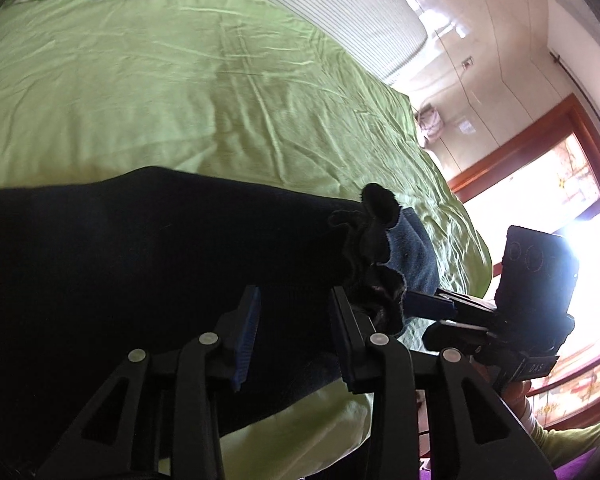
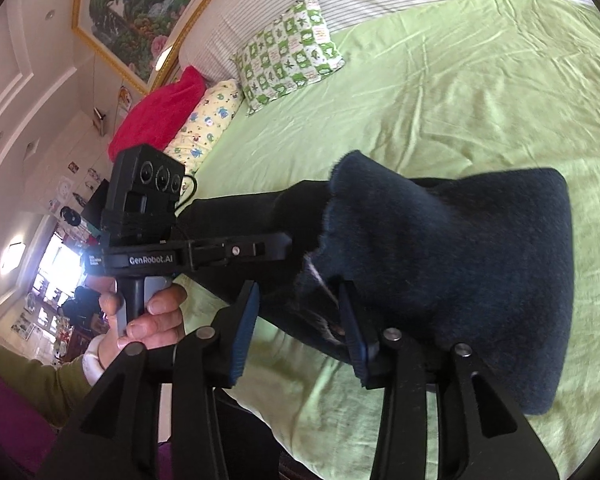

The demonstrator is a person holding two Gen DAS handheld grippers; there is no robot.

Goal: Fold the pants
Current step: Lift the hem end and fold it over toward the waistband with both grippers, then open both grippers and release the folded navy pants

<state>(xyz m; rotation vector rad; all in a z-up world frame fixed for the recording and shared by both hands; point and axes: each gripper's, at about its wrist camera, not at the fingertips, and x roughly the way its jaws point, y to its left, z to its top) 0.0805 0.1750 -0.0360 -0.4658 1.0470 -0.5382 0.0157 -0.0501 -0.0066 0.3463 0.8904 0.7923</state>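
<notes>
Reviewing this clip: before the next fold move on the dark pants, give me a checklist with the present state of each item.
1. Left gripper open: ok, jaws apart over the fabric.
2. Right gripper open: ok, jaws apart.
3. Either gripper pinching cloth: cannot tell; the fabric sits between the pads.
4. Pants on the green bedsheet: ok.
5. Waistband flat: not ok, bunched.
6. Fold edges aligned: cannot tell.
</notes>
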